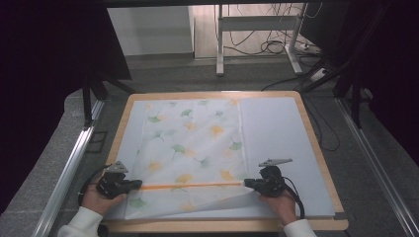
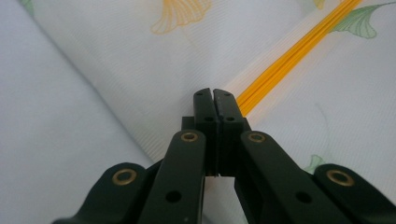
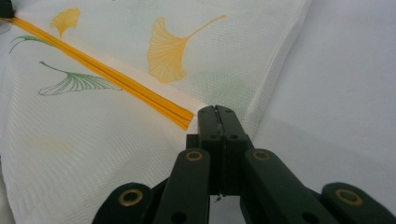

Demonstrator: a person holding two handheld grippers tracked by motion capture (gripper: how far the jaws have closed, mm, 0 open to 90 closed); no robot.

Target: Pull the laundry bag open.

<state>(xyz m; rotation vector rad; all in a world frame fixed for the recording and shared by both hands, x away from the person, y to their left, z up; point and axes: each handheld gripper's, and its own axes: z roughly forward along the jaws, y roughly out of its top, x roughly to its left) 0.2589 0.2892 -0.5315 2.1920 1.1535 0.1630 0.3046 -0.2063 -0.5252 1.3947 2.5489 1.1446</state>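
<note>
Cloth (image 1: 192,148), thin and white w/ ginkgo-leaf print, lies spread on the left and middle of the table (image 1: 276,128), a pale mat under it. Near edge is being handled: an orange stripe (image 1: 190,185) along that hem runs taut from one gripper to the other, and the near right corner looks folded over.

Left gripper (image 1: 134,184) sits at the near left, jaws pressed together on the cloth right where the stripe ends. In the left gripper view the tips (image 2: 214,95) meet w/ no gap and the fabric disappears between them. Right gripper (image 1: 247,183), near right, is clamped the same way on the other end of the stripe; its tips (image 3: 216,112) are closed on the hem too.

Handling, as I'd judge it: very light, soft, floppy stuff, slightly sheer, prob. a bit slippery on the mat. No stiffness, so it'll sag and wrinkle unless kept stretched btwn both hands. The hem w/ the stripe is the sensible hold, thicker than the rest, less likely to slip out or tear. Pull evenly, or one side will skew.
</note>
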